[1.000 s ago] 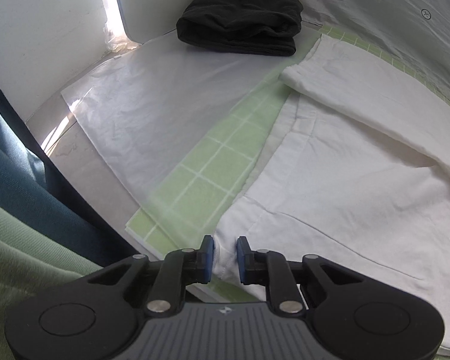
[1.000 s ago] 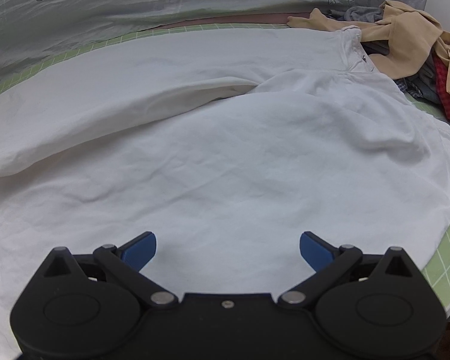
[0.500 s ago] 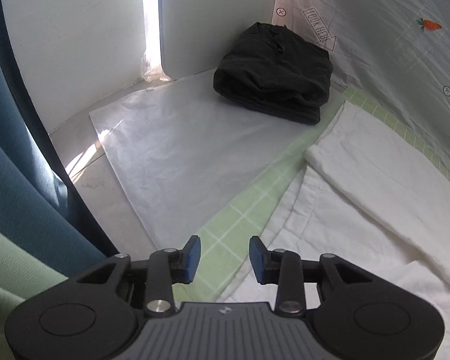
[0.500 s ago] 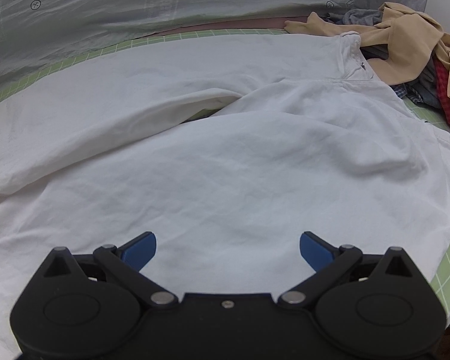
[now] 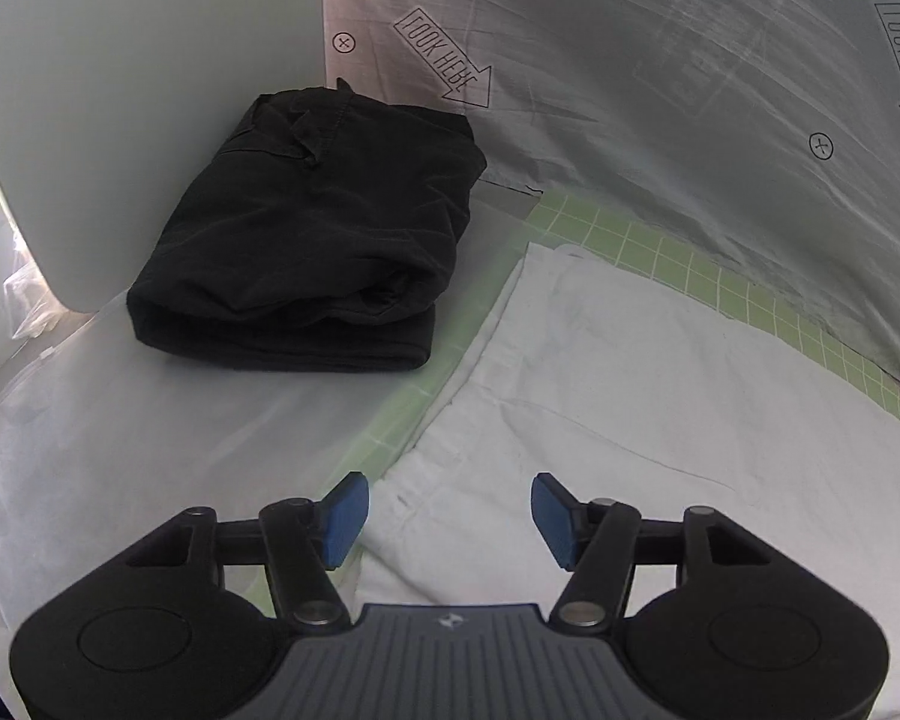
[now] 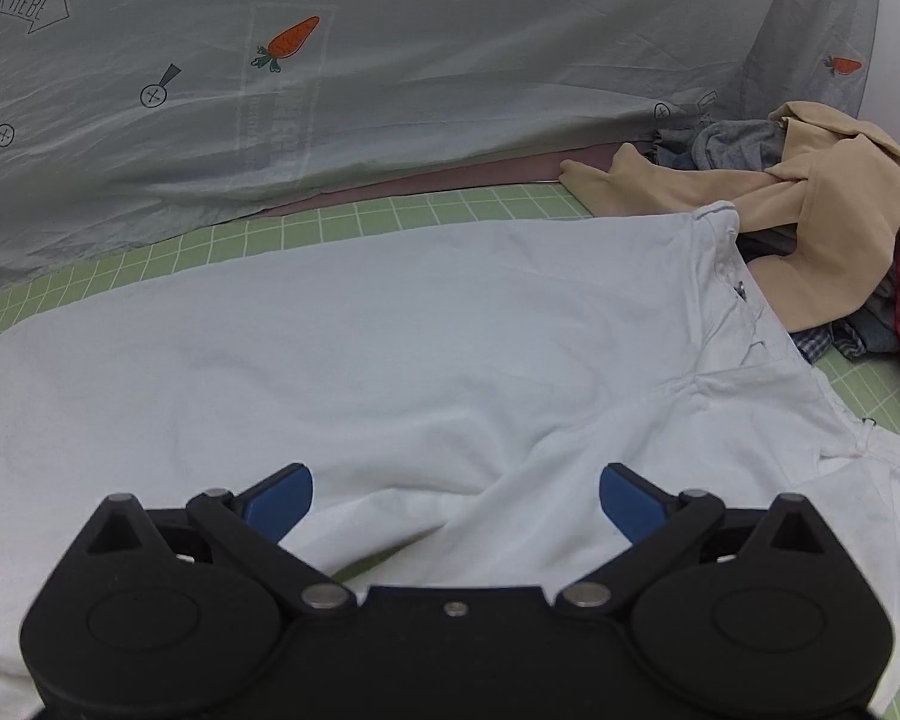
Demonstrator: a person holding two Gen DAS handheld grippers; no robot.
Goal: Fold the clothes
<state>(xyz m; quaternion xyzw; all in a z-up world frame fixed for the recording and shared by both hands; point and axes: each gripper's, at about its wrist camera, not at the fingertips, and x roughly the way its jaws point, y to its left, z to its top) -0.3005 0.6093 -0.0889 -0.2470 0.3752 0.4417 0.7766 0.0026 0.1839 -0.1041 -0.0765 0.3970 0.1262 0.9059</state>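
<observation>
The left tongs [image 5: 447,519] are spread apart and have just been opening, with nothing pinched between the blue pads. They hang over the edge of the white garment [image 5: 660,408] at the bottom of the left wrist view. The right tongs [image 6: 456,501] are spread wide too, empty, above a soft fold in the same white garment [image 6: 390,360].

The white garment lies flat on the green grid mat [image 6: 330,222]. In the right wrist view its long side runs from left to right, and the end with a seam and a small tag points to the right.

A folded black garment [image 5: 312,228] sits at the upper left of the left view, apart from the white one. A heap of tan and red clothes [image 6: 840,222] lies at the right edge. A carrot-print sheet [image 6: 390,60] hangs behind.
</observation>
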